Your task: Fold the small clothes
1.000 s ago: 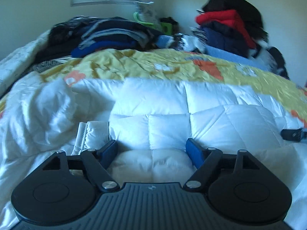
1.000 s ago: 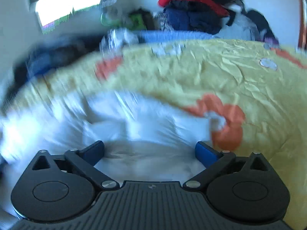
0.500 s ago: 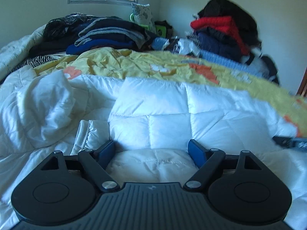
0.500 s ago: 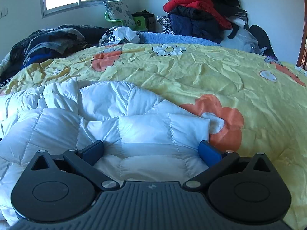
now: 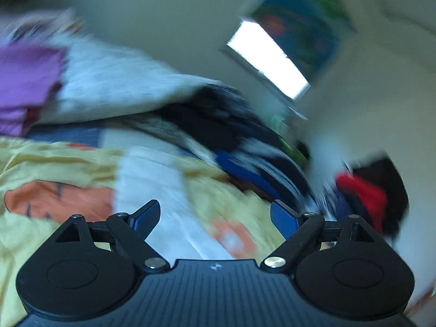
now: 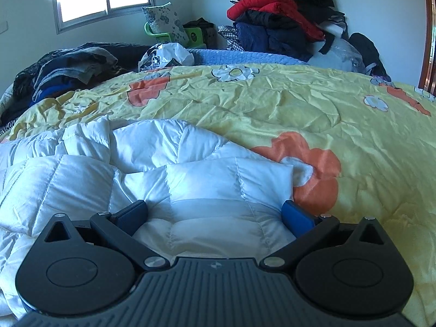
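A white quilted puffer jacket (image 6: 190,169) lies spread on the yellow floral bedspread (image 6: 272,103). My right gripper (image 6: 214,215) hangs low over the jacket's near edge. It is open wide, and the padded cloth bulges between its blue fingers (image 6: 297,215). The left wrist view is blurred and tilted. There my left gripper (image 5: 215,218) is above the bedspread (image 5: 54,163) and a white strip of cloth (image 5: 152,179). Its jaws are opening and nothing sits between them.
A pile of dark clothes (image 6: 68,65) lies at the bed's far left. A tall heap with a red jacket (image 6: 272,11) stands at the far right by the wall. A purple cloth (image 5: 24,81) and a pale blanket (image 5: 114,81) sit left of the left gripper.
The left gripper has swung away from the white jacket and rolled; its view now blurs over the bedspread and clothes piles. The right view went from blurred to steady over the jacket.
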`<state>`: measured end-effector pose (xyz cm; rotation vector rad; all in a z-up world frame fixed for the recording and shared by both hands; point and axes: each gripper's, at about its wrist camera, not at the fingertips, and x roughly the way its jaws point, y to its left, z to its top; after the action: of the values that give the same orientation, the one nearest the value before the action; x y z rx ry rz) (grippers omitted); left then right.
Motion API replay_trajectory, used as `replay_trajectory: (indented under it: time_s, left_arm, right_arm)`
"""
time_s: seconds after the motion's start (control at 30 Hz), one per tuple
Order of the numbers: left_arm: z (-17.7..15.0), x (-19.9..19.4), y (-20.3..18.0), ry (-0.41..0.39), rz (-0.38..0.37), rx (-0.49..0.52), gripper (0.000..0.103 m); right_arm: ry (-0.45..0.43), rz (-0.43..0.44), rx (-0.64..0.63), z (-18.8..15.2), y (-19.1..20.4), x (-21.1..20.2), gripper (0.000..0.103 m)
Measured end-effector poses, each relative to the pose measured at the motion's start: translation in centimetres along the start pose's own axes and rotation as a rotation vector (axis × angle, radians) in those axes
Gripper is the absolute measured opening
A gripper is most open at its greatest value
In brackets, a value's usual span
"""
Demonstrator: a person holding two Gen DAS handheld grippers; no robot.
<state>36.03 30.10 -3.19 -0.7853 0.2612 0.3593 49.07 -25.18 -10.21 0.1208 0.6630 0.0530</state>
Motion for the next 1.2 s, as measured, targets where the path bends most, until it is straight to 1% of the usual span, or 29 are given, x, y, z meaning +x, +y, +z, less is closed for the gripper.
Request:
replay_trajectory:
  time_s: [0.03, 0.07, 0.1, 0.13, 0.17, 0.27, 0.3, 0.37, 0.57, 0.6, 0.63, 0.67, 0.77, 0.8, 0.83, 0.87, 0.93, 1.0, 1.07, 1.13, 1.2]
  left_arm:
    - [1.6, 1.5, 1.9, 0.037, -0.003, -0.083, 0.089]
    - [2.7, 2.9, 3.8, 0.059, 0.017, -0.169, 0.088]
    - [3.5, 4.1, 5.3, 0.072, 0.033, -0.231, 0.088]
    - [4.1, 5.4, 6.5, 0.104, 0.032, -0.262, 0.088]
    - [4.3, 6.7, 7.6, 0.138, 0.034, -0.277, 0.088]
    - [4.2, 9.4, 9.6, 0.19, 0.078, -0.277, 0.088]
    - [4.0, 10.0, 10.0, 0.202, 0.083, -0.276, 0.088]
    - [3.7, 11.1, 10.8, 0.223, 0.069, -0.275, 0.088]
    - [3.2, 14.1, 11.3, 0.231, 0.059, -0.276, 0.087]
    - [3.1, 14.4, 11.2, 0.229, 0.051, -0.271, 0.076]
    - [3.0, 14.6, 11.0, 0.241, 0.044, -0.263, 0.059]
    - [3.0, 15.4, 11.0, 0.259, 0.045, -0.256, 0.052]
    - [2.7, 15.7, 10.6, 0.272, 0.075, -0.216, 0.031]
    - [2.6, 15.6, 10.5, 0.271, 0.081, -0.207, 0.021]
    - [2.4, 15.4, 10.4, 0.271, 0.083, -0.2, 0.013]
    - [2.3, 15.3, 10.2, 0.273, 0.082, -0.184, 0.01]
    - [2.2, 14.8, 9.4, 0.257, 0.107, -0.125, 0.006]
    - [2.5, 13.9, 8.6, 0.229, 0.113, -0.089, 0.005]
    - [3.1, 12.9, 7.3, 0.188, 0.114, -0.058, 0.005]
    - [3.9, 11.5, 5.5, 0.141, 0.098, -0.015, 0.005]
    - [4.4, 9.8, 2.9, 0.081, 0.073, 0.063, 0.005]
  right_arm:
    - [-0.001, 0.0, 0.001, 0.0, 0.0, 0.0, 0.101]
    - [-0.001, 0.001, 0.001, 0.0, 0.0, 0.0, 0.101]
    - [-0.002, 0.003, 0.003, 0.0, -0.1, 0.0, 0.101]
    - [-0.003, 0.004, 0.006, 0.0, -0.1, 0.0, 0.101]
    - [-0.004, 0.005, 0.008, 0.0, -0.1, 0.0, 0.101]
    - [-0.005, 0.005, 0.011, 0.0, 0.0, 0.0, 0.101]
    - [-0.006, 0.006, 0.012, 0.0, -0.1, 0.0, 0.101]
    - [-0.006, 0.005, 0.012, 0.0, -0.1, 0.0, 0.101]
    - [-0.008, 0.006, 0.015, 0.0, -0.1, 0.0, 0.101]
    - [-0.008, 0.006, 0.015, 0.0, -0.1, 0.0, 0.101]
    - [-0.008, 0.006, 0.016, 0.0, -0.1, 0.0, 0.101]
    - [-0.008, 0.006, 0.017, 0.0, -0.1, 0.0, 0.101]
    - [-0.01, 0.007, 0.021, 0.0, -0.1, 0.0, 0.101]
    - [-0.01, 0.008, 0.021, 0.0, -0.1, 0.0, 0.101]
    - [-0.01, 0.008, 0.021, 0.0, -0.1, 0.0, 0.101]
    - [-0.01, 0.008, 0.021, 0.0, -0.1, 0.0, 0.101]
    - [-0.012, 0.01, 0.025, 0.0, -0.1, 0.0, 0.101]
    - [-0.014, 0.012, 0.03, 0.1, -0.1, 0.0, 0.101]
    - [-0.017, 0.016, 0.037, 0.1, -0.2, -0.1, 0.101]
    - [-0.019, 0.017, 0.042, 0.0, -0.2, -0.2, 0.101]
    - [-0.021, 0.019, 0.045, -0.1, -0.3, -0.2, 0.101]
